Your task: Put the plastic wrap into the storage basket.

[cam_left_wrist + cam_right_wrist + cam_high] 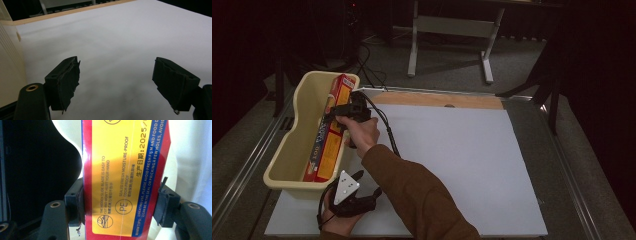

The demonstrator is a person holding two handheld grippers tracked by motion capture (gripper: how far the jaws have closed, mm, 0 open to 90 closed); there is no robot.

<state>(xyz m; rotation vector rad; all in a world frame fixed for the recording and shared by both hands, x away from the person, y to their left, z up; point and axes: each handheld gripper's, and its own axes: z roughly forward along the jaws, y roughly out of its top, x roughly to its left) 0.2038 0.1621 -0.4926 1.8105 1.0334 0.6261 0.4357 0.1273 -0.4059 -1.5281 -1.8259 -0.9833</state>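
Observation:
A long red and yellow box of cling film (328,150) leans lengthwise inside the cream plastic bin (287,150) at the table's left. My right gripper (333,116) reaches into the bin from the right. In the right gripper view its two black pads (75,202) press on both long edges of the box (117,170), so this gripper (121,205) is shut on it. My left gripper (368,184), with its grey plate on top, rests low near the table's front edge just outside the bin. It (116,85) stands open with nothing but bare white board between the jaws.
A white board (462,165) covers the table, with a wooden strip (437,100) along its far edge. The bin's wall (7,62) stands close to the left gripper. A cable (384,125) trails from the right gripper. A table frame (452,30) stands on the floor beyond.

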